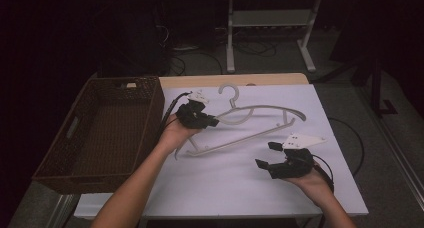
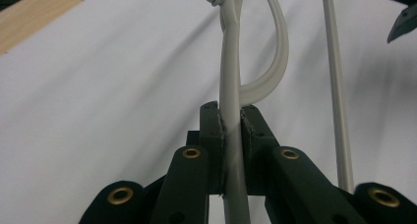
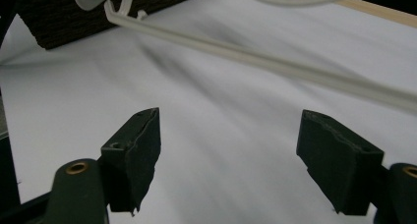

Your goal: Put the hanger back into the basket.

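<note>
Table under a white cloth, pale wood edge showing at the far side. Dark brown wicker basket sits on the table's left end, interior looks bare but it's dim in there, hard to be sure. White plastic clothes hanger is near the middle of the cloth, right of the basket, hook pointing toward the far edge, lower bar running diagonally toward the near left; its left end appears lifted, right end low by the cloth. Left gripper clamped on the hanger's upper arm, left of the hook; in the left gripper view the pads press both sides of the grey-white bar, which runs up between them. Right gripper sits near the right front of the cloth, just below the hanger's right end, not touching it; jaws spread apart, nothing between them, and the hanger's lower bar crosses beyond the tips.
</note>
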The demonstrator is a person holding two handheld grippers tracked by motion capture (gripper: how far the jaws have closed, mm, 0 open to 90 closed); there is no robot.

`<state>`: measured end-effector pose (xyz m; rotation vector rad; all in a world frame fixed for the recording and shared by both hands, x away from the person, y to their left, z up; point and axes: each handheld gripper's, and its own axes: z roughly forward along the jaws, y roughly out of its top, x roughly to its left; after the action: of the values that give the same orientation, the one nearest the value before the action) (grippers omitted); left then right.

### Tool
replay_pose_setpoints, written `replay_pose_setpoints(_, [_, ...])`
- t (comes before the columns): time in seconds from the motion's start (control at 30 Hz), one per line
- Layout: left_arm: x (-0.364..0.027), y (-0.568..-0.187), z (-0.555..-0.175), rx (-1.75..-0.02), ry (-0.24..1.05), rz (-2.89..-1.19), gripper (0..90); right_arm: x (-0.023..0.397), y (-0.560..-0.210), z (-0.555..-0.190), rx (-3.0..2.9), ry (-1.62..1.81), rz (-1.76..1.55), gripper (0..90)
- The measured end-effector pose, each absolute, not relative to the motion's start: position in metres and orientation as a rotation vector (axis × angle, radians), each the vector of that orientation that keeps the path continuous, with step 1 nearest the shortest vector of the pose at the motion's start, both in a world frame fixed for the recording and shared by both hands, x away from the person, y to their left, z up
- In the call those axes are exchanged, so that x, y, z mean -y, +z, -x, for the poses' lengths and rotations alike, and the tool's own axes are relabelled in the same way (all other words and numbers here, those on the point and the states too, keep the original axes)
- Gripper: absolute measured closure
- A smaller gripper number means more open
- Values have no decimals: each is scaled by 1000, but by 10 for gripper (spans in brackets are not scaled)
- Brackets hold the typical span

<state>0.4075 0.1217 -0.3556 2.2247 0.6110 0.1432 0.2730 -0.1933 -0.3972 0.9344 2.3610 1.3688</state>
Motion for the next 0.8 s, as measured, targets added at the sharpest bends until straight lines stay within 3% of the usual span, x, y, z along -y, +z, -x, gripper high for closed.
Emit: replay_pose_setpoints(0.8, [-187, -261, -382, -695, 274, -2161, 827, 206, -398, -259, -2325, 1395, -952, 219])
